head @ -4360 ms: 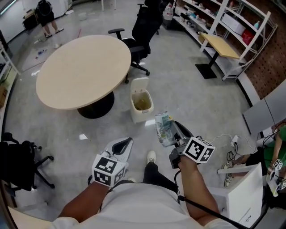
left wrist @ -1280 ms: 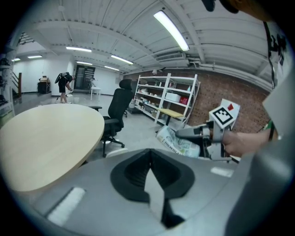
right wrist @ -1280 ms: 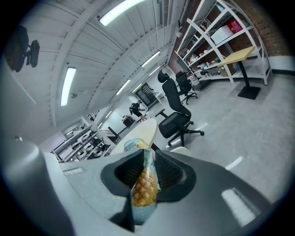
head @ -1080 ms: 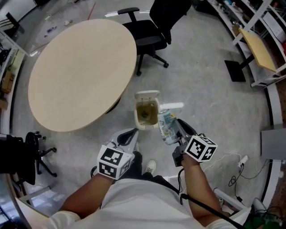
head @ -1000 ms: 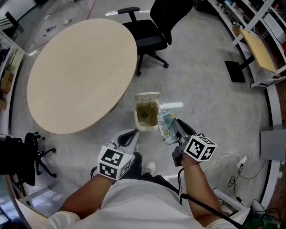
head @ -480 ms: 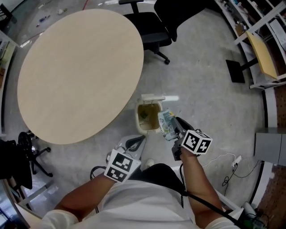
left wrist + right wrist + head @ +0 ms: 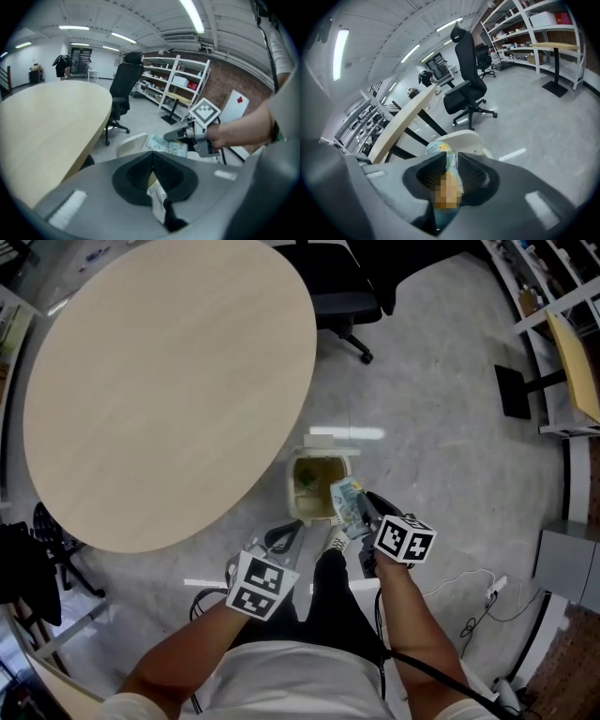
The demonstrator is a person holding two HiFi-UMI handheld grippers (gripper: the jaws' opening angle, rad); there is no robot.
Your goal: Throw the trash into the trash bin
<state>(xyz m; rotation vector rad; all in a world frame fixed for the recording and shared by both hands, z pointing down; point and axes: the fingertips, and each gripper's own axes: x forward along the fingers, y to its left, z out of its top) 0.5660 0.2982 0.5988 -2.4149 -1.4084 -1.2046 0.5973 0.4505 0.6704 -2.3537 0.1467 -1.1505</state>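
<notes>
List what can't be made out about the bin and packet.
- Contents of the trash bin: head view, too small, dim.
- Print on the packet: right gripper view, covered by jaws and a blurred patch.
- Lower part of the trash bin: left gripper view, behind the left gripper.

- table (image 7: 169, 381): pale beige, faint wood grain
- bin (image 7: 294, 493): cream, brownish-yellow inside
- packet (image 7: 344, 498): pale blue-green with yellow and white print
- left gripper (image 7: 281, 538) and right gripper (image 7: 360, 514): grey bodies, black jaw pads, cubes with black-and-white square markers
- floor (image 7: 441, 427): mottled light grey
- chair (image 7: 347, 306): black
- shirt (image 7: 300, 681): white
- trousers (image 7: 328, 596): black
</notes>
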